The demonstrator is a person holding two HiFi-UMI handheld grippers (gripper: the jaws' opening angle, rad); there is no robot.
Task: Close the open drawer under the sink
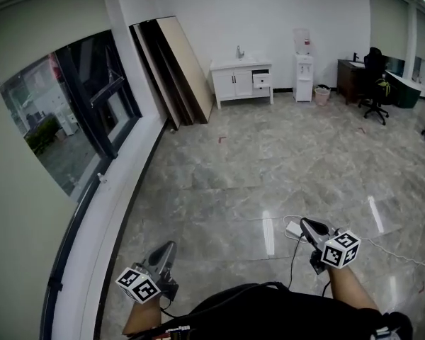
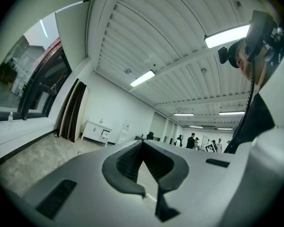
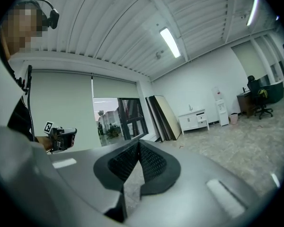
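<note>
Left grey two-jaw gripper (image 1: 167, 249): pads together, empty, touching nothing. Right grey two-jaw gripper (image 1: 306, 224): likewise pressed together, empty. Both low over the near edge of the grey marbled tile floor (image 1: 269, 154). White sink cabinet (image 1: 241, 81): at the floor's far edge, against the wall. Small white upper-right drawer (image 1: 261, 81): pulled out, front proud of the cabinet face.

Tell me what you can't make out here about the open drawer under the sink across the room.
The open drawer in the white sink cabinet, head view: too far off and small to show its contents or handle.
Same cabinet, both gripper views: tiny, so the drawer is barely readable.
The dark leaning boards, head view: they hide whatever stands behind them.
</note>
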